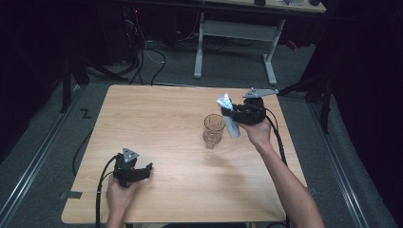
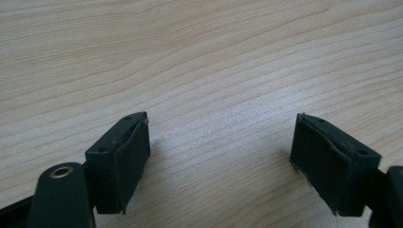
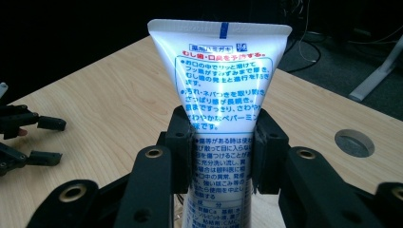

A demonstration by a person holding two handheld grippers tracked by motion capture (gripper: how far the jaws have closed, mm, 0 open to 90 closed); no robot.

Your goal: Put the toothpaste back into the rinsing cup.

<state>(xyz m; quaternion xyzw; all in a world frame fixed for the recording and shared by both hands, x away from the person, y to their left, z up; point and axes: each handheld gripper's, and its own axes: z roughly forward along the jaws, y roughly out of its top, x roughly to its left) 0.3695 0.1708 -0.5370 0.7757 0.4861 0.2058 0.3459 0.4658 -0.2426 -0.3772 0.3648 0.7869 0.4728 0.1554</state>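
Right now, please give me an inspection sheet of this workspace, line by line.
Surface: light wooden table, bare wood grain between the left fingers.
Job's things: white toothpaste tube, crimped end up; clear glass upright beside it.
Clutter: nothing seen.
Grippers: left gripper open, low over the table; right gripper shut on the tube, held beside the glass.
Cables: one black cable from the left gripper, another from the right; more on the floor.
Surroundings: dark room, white desk frame behind.
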